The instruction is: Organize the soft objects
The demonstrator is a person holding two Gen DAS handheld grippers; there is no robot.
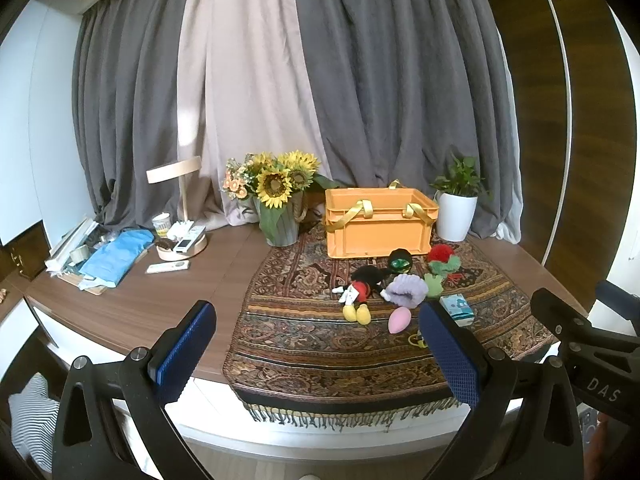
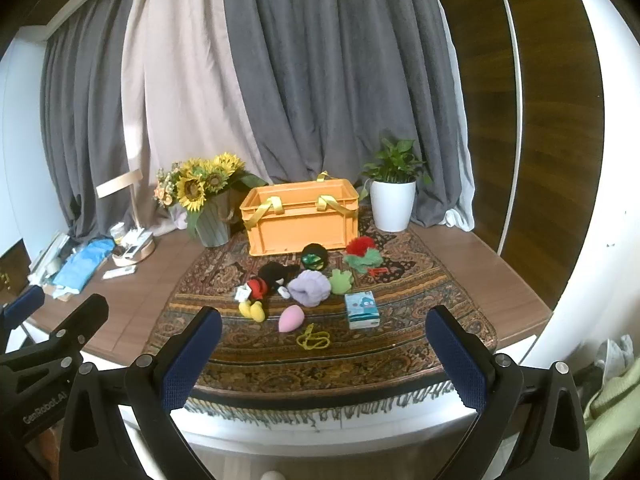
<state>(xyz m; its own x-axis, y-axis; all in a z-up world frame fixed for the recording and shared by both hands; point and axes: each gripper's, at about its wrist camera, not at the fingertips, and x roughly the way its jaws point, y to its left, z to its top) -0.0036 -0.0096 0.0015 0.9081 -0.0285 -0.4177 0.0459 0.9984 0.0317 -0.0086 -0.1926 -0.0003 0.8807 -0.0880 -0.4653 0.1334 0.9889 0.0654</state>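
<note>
Jaws, left gripper (image 1: 316,344): we see them spread wide with nothing between the blue pads, hanging over the near edge of the tabletop (image 1: 132,304).
Jaws, right gripper (image 2: 324,344): we see the same here, released and empty, above the fringe of the patterned rug (image 2: 360,360).
Nearest soft things: we find a pink egg-shaped sponge (image 2: 291,319) on the rug, with a yellow cord loop (image 2: 313,340) just beside it and a small blue tissue pack (image 2: 362,310) to its right.
Middle row: a mouse plush (image 2: 262,286) lies on its back, touching a lilac fluffy bundle (image 2: 310,288); a green plush hand (image 2: 341,281) sits just beside that.
Further back: we make out a black and green ball (image 2: 314,257) and a red and green plush (image 2: 362,254), both near the front of the orange crate (image 2: 302,222).
Crate: it stands upright on the rug's far end, yellow straps draped over its rim; we cannot see inside it.
Flanks: sunflowers in a grey pot (image 2: 204,196) stand to the left, a white potted plant (image 2: 392,196) to the right.
</note>
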